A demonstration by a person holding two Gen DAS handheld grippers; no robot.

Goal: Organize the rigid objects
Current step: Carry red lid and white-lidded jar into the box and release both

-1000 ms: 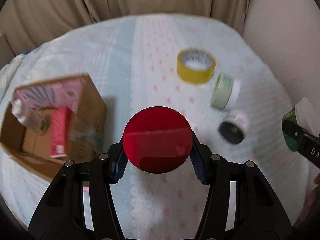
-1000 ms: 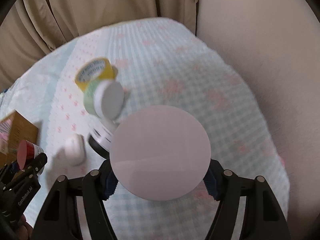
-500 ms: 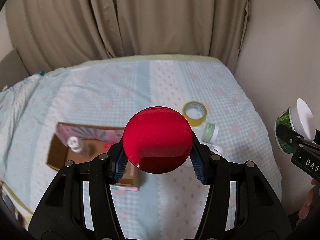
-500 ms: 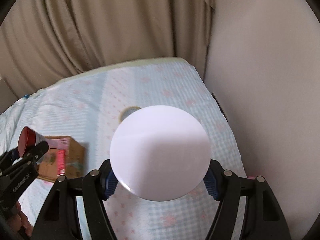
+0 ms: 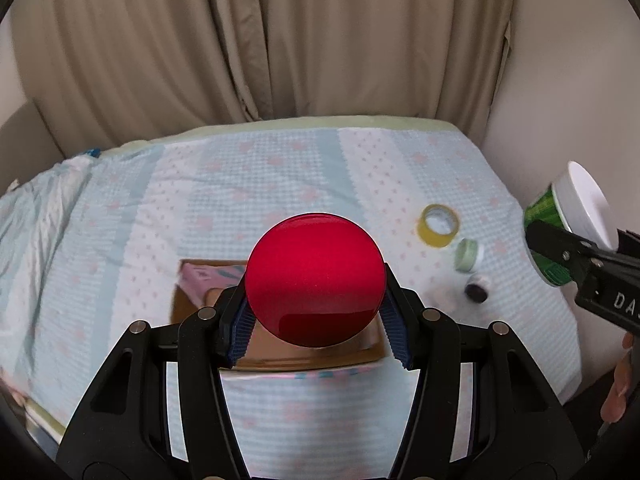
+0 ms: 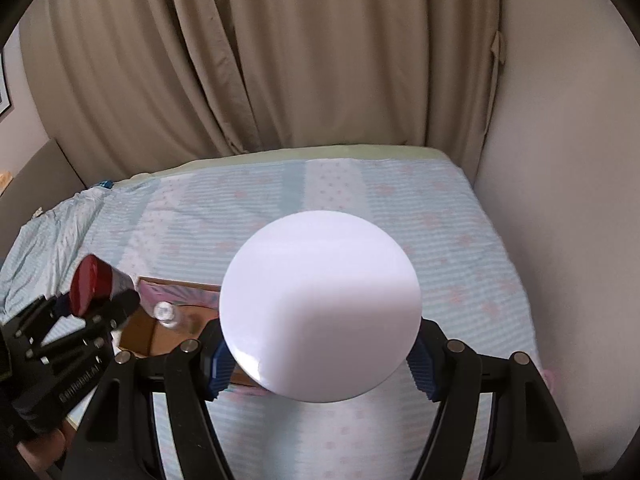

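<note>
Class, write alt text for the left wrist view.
The left claw grips a red-capped container above a bed, over an open cardboard box. Yellow tape and two small jars lie to the right.

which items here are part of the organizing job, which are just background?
In the job:
- red-lidded container held in left gripper
- white-lidded green container held in right gripper
- brown cardboard box
- yellow tape roll
- pale green jar
- small dark jar

Just there:
- beige curtain
- light blue patterned bedspread
</note>
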